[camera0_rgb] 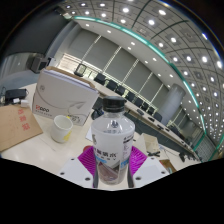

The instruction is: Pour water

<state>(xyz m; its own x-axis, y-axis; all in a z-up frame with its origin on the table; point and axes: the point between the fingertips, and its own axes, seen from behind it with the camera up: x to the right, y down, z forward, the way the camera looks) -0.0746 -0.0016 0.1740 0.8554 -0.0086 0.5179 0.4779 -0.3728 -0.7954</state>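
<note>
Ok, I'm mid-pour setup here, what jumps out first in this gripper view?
The clear water bottle with its black cap and printed label dominates, standing between the gripper fingers with the purple pads against its sides. Just beside it, toward the cardboard box, sits a small pale paper cup on the table. Beyond them stretches a large meeting room under bright ceiling lights.

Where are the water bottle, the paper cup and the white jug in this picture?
water bottle point(111, 150), gripper view, on its label, between the claw's fingers.
paper cup point(63, 126), gripper view, on its side wall.
white jug point(62, 98), gripper view, on its front face.
</note>
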